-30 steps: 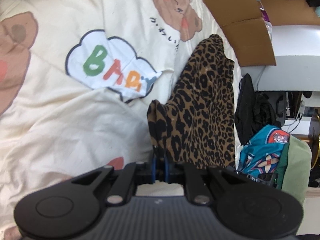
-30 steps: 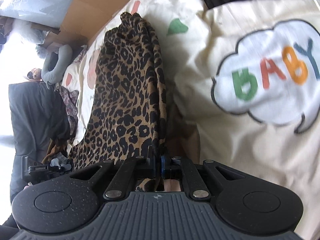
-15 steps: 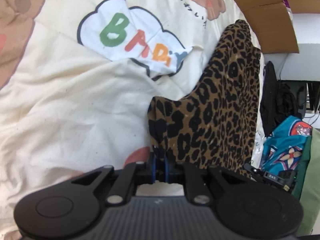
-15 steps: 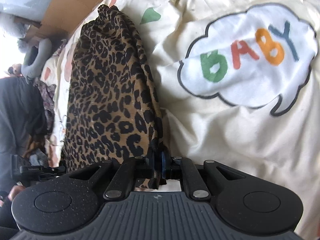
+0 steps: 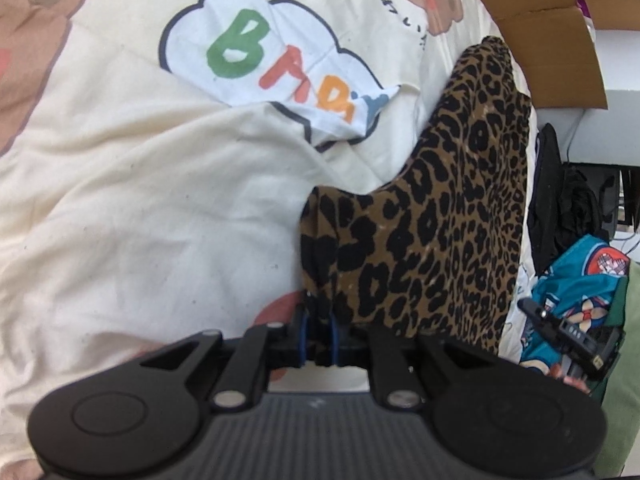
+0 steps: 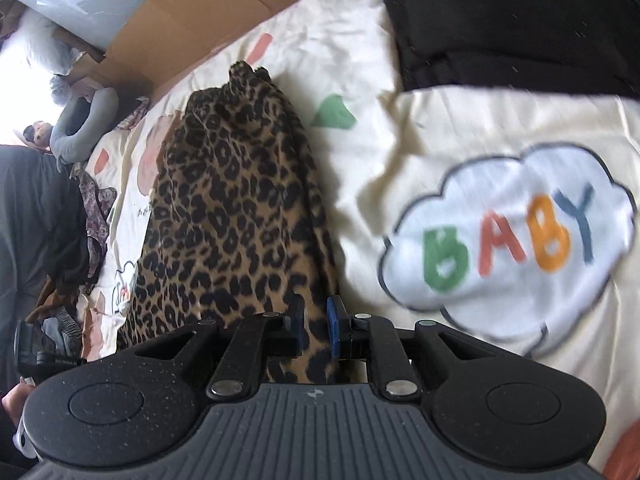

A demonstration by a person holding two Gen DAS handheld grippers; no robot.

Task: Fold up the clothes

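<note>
Left wrist view: the left gripper (image 5: 319, 334) has its fingers (image 5: 304, 332) parting, with a dark bunched corner of the leopard-print garment (image 5: 448, 224) between the blue pads; whether the pads press the cloth cannot be told. From the fingers the garment runs ahead and to the right as a long strip lying on the cream bedcover (image 5: 140, 208). Left of the fingers the bedcover is open, wrinkled cloth, with a white cloud patch (image 5: 256, 60) reading "BABY" further ahead, partly folded under. Right of the garment the bed edge drops off; beyond it stand a cardboard box (image 5: 540, 28), dark hanging clothes (image 5: 552, 200) and a teal patterned bag (image 5: 576, 280). The right gripper's black tip (image 5: 560, 328) shows low on the right, near the garment's near edge.

Right wrist view: the right gripper (image 6: 316, 326) has its fingers (image 6: 333, 322) opening, a visible gap between them, with the garment's (image 6: 236, 208) near edge lying in that gap, not pinched. The garment stretches ahead and left of the fingers, narrowing to a gathered end. Right of the fingers the bedcover (image 6: 372, 152) lies free, the cloud patch (image 6: 512, 248) flat and fully readable here. This view alone shows a black garment (image 6: 520, 20) ahead on the right, a grey neck pillow (image 6: 80, 128) far left, and cardboard (image 6: 200, 12) along the far bed edge.
</note>
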